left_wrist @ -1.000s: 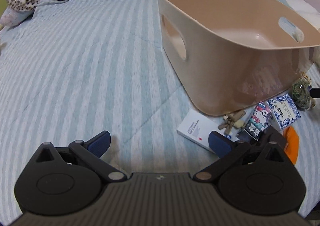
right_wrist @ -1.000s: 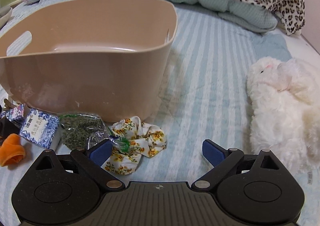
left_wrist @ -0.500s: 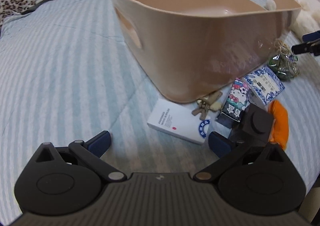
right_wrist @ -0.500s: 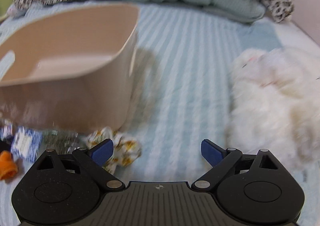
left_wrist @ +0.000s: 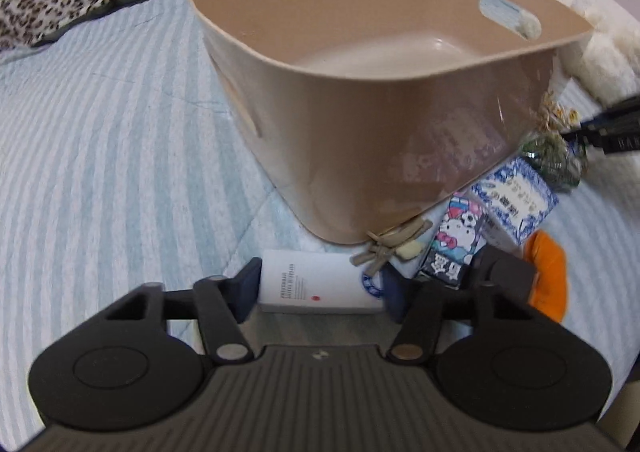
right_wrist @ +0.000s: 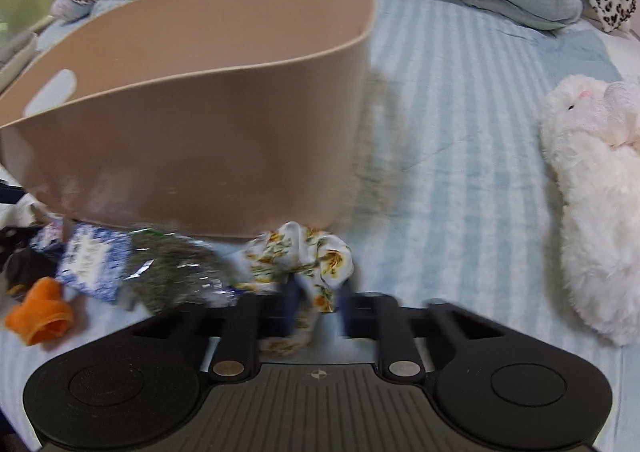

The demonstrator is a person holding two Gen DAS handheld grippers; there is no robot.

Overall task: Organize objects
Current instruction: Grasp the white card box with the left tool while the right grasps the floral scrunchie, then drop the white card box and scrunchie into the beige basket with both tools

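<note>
Two claws at small items before a tan bin on a striped bed.
Left claw (left_wrist: 320, 288) closed around white box (left_wrist: 316, 286); right claw (right_wrist: 316, 312) pinching floral scrunchie (right_wrist: 304, 260). Tan bin (left_wrist: 380, 132) just behind both. Right view alone shows white plush (right_wrist: 592, 188).

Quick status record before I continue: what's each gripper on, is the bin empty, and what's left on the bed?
left gripper: fingers closed on either side of the white box, which lies on the bed
right gripper: shut on the floral scrunchie
tan bin: the visible floor is bare
loose in front of the bin: blue-and-white packet, Hello Kitty packet, orange item, bag of dried herbs
off to the right: white plush toy
surface: striped blue bedspread
</note>
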